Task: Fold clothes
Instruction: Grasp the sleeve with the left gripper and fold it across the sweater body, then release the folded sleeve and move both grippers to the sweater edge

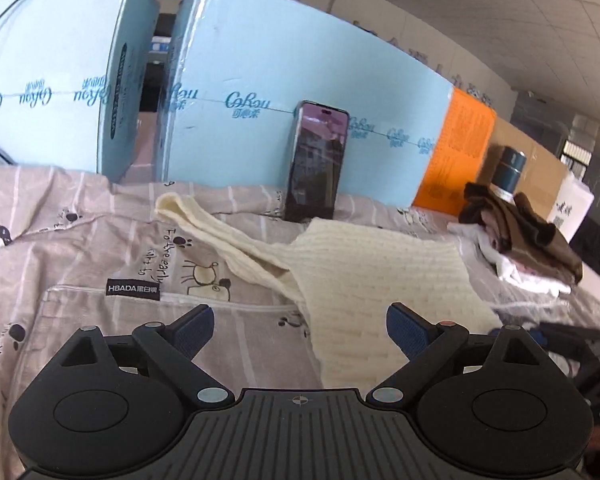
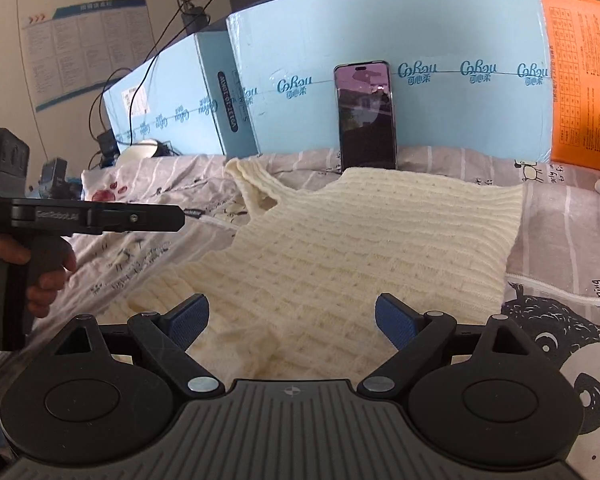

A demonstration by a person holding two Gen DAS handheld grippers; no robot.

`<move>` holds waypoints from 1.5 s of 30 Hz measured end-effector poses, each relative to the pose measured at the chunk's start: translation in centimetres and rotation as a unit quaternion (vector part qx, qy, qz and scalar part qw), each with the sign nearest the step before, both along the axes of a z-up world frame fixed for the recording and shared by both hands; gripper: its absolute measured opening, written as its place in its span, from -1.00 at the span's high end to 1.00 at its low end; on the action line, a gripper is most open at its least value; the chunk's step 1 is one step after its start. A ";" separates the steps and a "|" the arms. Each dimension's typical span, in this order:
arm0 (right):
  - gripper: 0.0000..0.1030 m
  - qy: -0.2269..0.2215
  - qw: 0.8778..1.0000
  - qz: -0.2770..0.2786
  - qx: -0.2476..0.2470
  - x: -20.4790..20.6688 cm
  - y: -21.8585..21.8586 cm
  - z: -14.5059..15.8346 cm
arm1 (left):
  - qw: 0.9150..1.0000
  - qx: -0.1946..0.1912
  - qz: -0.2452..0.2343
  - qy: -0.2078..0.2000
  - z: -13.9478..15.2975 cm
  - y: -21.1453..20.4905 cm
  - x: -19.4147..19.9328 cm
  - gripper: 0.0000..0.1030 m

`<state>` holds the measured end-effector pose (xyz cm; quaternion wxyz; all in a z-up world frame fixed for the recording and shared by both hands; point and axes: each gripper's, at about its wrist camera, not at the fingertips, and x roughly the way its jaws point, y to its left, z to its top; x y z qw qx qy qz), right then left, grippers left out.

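Observation:
A cream knitted sweater lies partly folded on the patterned bed cover, one sleeve stretched toward the back left. It also shows in the left wrist view. My left gripper is open and empty, above the sweater's left edge and the cover. My right gripper is open and empty, just above the sweater's near edge. The left gripper also shows from the side in the right wrist view, held by a hand.
A phone leans upright against light blue boxes behind the sweater. An orange box stands to the right. A pile of folded brown and white clothes and a dark bottle sit at right.

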<state>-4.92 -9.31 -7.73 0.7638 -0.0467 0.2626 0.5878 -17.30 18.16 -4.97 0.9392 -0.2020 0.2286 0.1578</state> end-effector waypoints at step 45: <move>-0.75 0.154 0.974 -0.152 0.061 6.7 -2.0 -0.5 | 0.975 0.172 -0.096 0.102 -2.1 -2.7 14.3 -0.67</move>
